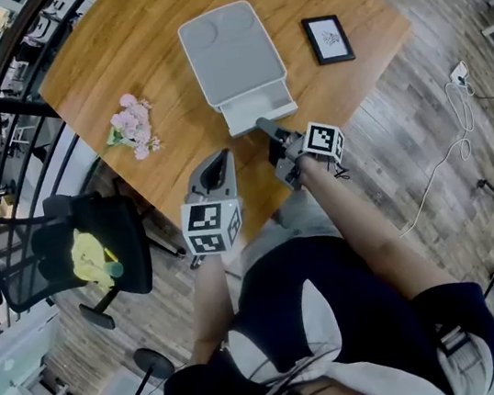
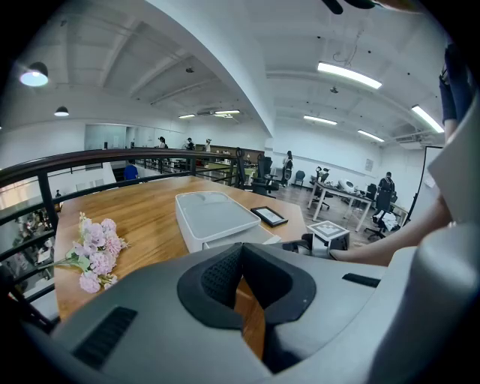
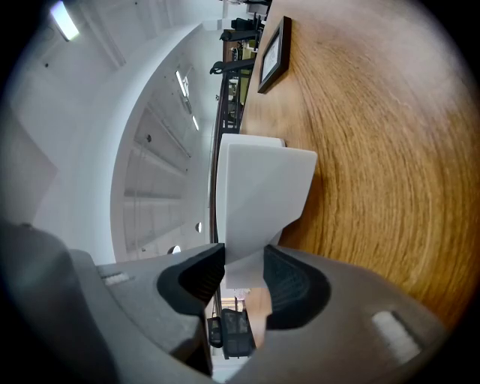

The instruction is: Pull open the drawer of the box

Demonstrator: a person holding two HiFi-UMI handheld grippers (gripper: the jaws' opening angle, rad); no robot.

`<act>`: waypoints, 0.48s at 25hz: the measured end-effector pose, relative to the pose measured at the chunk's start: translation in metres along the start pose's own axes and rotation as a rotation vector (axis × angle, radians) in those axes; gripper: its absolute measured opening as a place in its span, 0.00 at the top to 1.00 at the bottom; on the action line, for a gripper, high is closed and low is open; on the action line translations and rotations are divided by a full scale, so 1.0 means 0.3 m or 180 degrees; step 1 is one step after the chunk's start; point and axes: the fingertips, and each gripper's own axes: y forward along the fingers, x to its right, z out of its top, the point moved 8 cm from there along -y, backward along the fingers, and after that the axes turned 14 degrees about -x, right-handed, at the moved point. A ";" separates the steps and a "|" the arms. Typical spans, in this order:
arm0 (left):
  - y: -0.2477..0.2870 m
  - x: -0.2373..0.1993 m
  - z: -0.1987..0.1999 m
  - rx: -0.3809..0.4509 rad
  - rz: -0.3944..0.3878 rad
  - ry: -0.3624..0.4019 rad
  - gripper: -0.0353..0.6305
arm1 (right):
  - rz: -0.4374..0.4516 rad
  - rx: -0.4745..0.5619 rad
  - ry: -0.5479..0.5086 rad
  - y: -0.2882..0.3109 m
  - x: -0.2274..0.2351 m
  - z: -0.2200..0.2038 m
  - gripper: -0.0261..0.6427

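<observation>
On the left of the wooden surface (image 1: 155, 30) lie pink flowers (image 1: 133, 126), well apart from the job. Our left gripper (image 1: 217, 167) hovers by the near edge, its fingers closed on nothing. In the middle sits the grey box (image 1: 231, 50), its drawer (image 1: 259, 106) partly out toward us. Our right gripper (image 1: 266, 129) has its fingers clamped on the drawer's front lip. A framed picture (image 1: 328, 39) lies right of the box. We judge the pull under way. Next we need a straight, level draw toward us, perhaps steadying the box with the left gripper so it cannot slide.
</observation>
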 end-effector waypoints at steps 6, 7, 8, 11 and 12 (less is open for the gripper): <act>-0.010 0.004 -0.004 0.0007 -0.0004 -0.0013 0.92 | 0.0025 -0.0006 -0.0044 -0.010 0.007 -0.016 0.72; -0.012 0.003 -0.003 0.0010 -0.0002 -0.0021 0.92 | 0.0008 0.0000 -0.0017 -0.013 0.008 -0.018 0.72; -0.013 0.003 -0.003 0.0013 0.0002 -0.0029 0.92 | 0.0006 0.0003 -0.0002 -0.014 0.010 -0.019 0.72; -0.019 0.003 -0.011 0.0024 0.0015 -0.0037 0.92 | 0.0039 0.0007 -0.0024 -0.015 0.013 -0.025 0.72; -0.022 0.004 -0.015 0.0028 0.0016 -0.0038 0.92 | 0.0042 0.0010 -0.0039 -0.017 0.012 -0.028 0.72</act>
